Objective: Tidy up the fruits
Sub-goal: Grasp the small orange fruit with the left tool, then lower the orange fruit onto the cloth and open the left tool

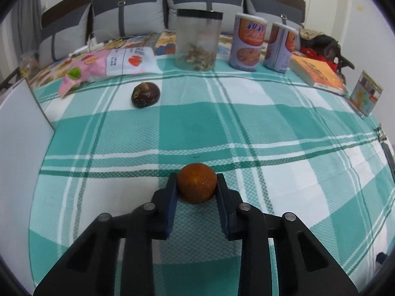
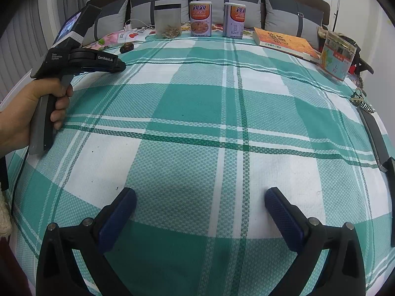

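Note:
A round orange fruit [image 1: 196,183] rests on the green-and-white plaid cloth [image 1: 197,128], and my left gripper [image 1: 196,178] is shut on it, one dark pad pressing each side. A dark brown fruit [image 1: 145,94] lies alone farther back on the left; it shows small in the right wrist view [image 2: 126,47]. There the left gripper's body [image 2: 81,59] appears at the left, held by a hand [image 2: 29,113], with its fingertips and the orange fruit hidden. My right gripper [image 2: 200,197] hangs open over bare cloth with nothing between its blue pads.
Along the back stand a clear jar [image 1: 197,40] with a dark lid and two printed cans [image 1: 248,42]. Snack bags [image 1: 98,66] lie at the back left, an orange book [image 1: 318,74] and a small box [image 1: 365,93] at the right. A white panel [image 1: 22,128] borders the left edge.

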